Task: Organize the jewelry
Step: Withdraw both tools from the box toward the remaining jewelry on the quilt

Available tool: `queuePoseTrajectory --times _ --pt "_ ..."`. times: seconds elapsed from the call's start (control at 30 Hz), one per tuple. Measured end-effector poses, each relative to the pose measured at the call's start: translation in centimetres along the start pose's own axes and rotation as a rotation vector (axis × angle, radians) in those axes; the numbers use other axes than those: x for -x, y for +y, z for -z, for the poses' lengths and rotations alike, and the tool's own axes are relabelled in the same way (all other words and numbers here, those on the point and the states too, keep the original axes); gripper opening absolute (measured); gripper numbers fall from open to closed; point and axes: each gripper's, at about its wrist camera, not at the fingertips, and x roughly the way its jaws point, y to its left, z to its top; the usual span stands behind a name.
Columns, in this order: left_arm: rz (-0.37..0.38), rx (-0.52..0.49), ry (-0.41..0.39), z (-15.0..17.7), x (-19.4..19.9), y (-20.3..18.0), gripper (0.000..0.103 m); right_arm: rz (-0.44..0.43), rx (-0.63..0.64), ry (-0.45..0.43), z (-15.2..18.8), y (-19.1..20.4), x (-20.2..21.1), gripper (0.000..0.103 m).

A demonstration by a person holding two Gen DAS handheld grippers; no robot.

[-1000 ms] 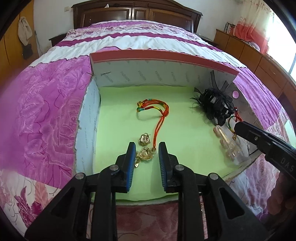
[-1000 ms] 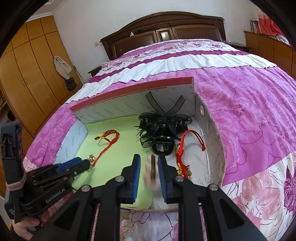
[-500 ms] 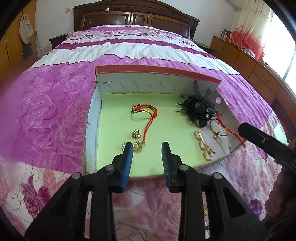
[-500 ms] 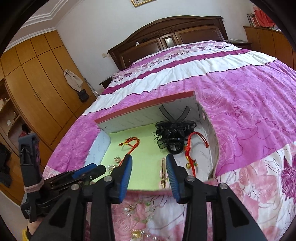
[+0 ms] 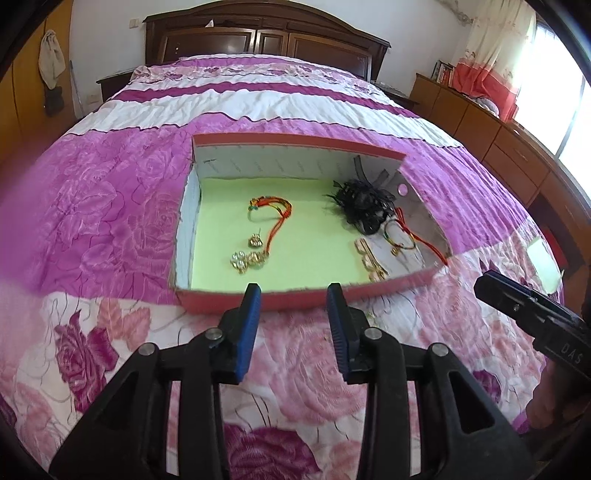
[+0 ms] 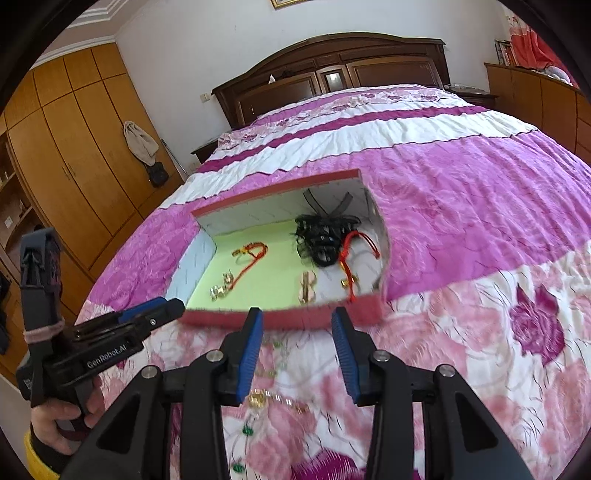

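Note:
A red-rimmed box with a green floor lies on the bed. In it are a red cord bracelet, gold earrings, a black hair ornament, a gold clip and a red-green bracelet. My left gripper hangs just in front of the box's near rim, its jaws opening with nothing between them. My right gripper is open and empty, in front of the same rim. Below it, loose gold pieces and green beads lie on the bedspread.
The pink floral bedspread surrounds the box. A dark wooden headboard stands at the far end. Wooden wardrobes line the left side and low cabinets the right. A person's hand holds the left gripper's handle.
Both grippers drew back and up out of the box to its near rim. Both jaws widened. The gold clip that was between the right jaws now lies in the box.

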Motion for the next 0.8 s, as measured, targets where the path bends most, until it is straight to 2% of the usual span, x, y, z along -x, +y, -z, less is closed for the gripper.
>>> queuePoseTrajectory --times 0.4,0.8 --pt "0.020 -0.011 0.019 2.4 1.8 -1.2 0.030 0.052 0.006 0.058 3.8 -0.8 2.5 0.042" --pt "0.042 -0.021 0.087 4.4 0.3 -2.9 0.031 0.057 -0.038 0.091 6.3 -2.5 3.4 0.044"
